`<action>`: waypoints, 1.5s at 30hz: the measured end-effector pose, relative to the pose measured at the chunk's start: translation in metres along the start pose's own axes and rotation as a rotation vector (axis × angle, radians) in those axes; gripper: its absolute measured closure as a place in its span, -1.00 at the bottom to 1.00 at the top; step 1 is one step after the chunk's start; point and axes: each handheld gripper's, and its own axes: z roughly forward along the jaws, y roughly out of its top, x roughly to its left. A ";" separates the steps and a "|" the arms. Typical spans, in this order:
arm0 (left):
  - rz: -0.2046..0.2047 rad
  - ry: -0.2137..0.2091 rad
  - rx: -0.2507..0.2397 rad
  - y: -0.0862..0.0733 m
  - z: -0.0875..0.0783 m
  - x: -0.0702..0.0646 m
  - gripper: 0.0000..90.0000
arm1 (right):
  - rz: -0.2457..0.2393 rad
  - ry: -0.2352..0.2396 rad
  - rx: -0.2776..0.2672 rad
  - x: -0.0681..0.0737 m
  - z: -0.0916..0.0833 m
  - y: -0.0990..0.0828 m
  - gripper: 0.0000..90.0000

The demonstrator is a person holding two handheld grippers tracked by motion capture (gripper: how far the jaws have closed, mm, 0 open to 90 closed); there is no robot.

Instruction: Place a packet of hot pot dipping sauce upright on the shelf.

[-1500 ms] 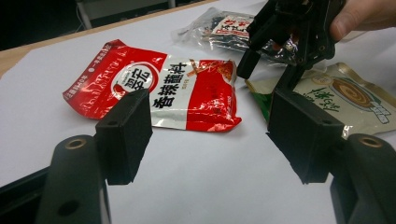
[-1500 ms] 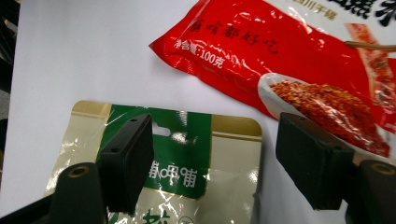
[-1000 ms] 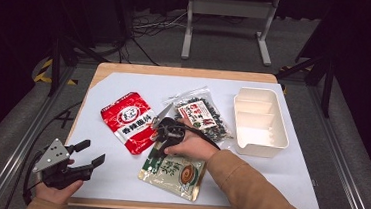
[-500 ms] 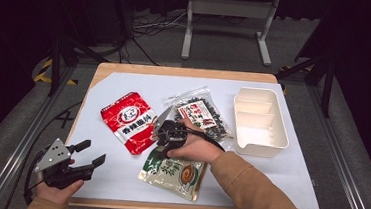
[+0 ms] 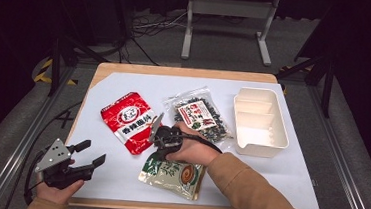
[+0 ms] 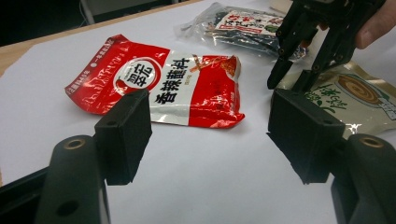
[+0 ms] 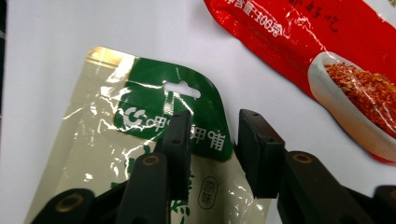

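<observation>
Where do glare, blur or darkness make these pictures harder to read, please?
High view: the white table is evenly lit, the surroundings nearly black. Left gripper view: its own jaws are soft and blurred up close, while the red packet is sharp. Right gripper view: glare streaks the green and gold packet, and a highlight washes over the red packet's edge.

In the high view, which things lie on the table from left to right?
Left gripper → red packet → green packet → dark clear packet → white tray. The right gripper sits over the green packet's top edge, so I leave it out.
</observation>
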 end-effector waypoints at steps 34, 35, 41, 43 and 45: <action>-0.003 0.003 -0.008 0.000 0.000 0.000 -0.32 | -0.050 -0.027 -0.036 0.015 -0.014 0.010 1.00; -0.003 0.003 -0.008 0.000 0.000 0.000 -0.32 | -0.051 -0.025 -0.043 0.016 -0.016 0.011 1.00; -0.004 0.003 -0.010 0.000 0.000 0.000 -0.32 | -0.056 -0.036 -0.092 0.021 -0.028 0.013 1.00; -0.004 0.002 -0.006 0.000 0.000 0.000 -0.32 | -0.056 -0.040 -0.118 0.023 -0.037 0.014 1.00; -0.003 0.004 -0.008 0.000 0.000 0.000 -0.32 | -0.059 -0.043 -0.125 0.023 -0.039 0.015 1.00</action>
